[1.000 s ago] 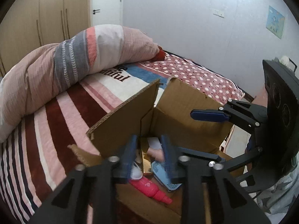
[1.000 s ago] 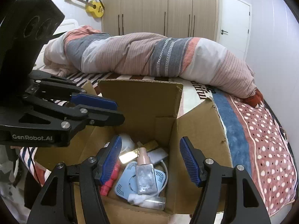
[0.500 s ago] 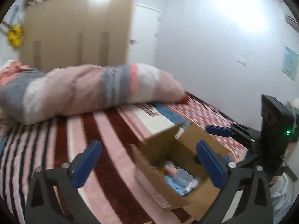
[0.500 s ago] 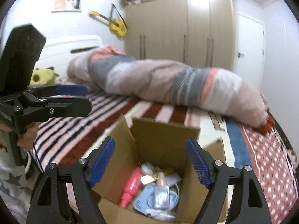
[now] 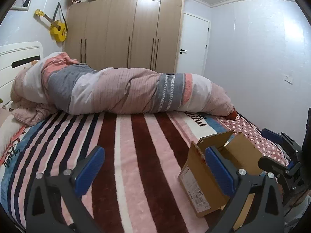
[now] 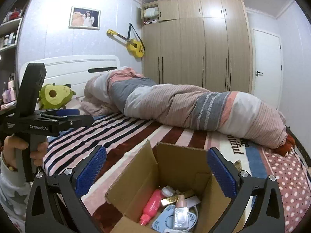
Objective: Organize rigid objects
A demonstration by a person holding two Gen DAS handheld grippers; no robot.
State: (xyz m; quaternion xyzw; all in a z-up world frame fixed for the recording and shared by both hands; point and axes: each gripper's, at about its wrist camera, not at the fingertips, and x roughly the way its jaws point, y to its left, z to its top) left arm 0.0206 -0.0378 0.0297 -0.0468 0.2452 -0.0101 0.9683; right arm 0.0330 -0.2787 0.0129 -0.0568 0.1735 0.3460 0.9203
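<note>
An open cardboard box (image 6: 180,167) stands on the striped bed; it also shows at the right of the left wrist view (image 5: 196,180). Inside lie a pink bottle (image 6: 152,205), a clear bottle with a pink cap (image 6: 180,213), a blue perforated device (image 6: 165,222) and a gold item (image 6: 170,200). My right gripper (image 6: 155,172) is open and empty above the box's near edge. My left gripper (image 5: 154,171) is open and empty over the bed, left of the box. The left gripper also shows in the right wrist view (image 6: 64,116).
A rolled striped duvet (image 5: 126,91) lies across the far side of the bed (image 5: 132,136). An avocado plush (image 6: 54,96) sits by the white headboard (image 6: 77,66). A wardrobe (image 5: 124,31), a door and a yellow guitar (image 6: 135,45) line the far walls.
Both grippers have pulled up and back from the box. The left gripper, nearly shut inside the box a second ago, has opened wide and swung left over the bed.
</note>
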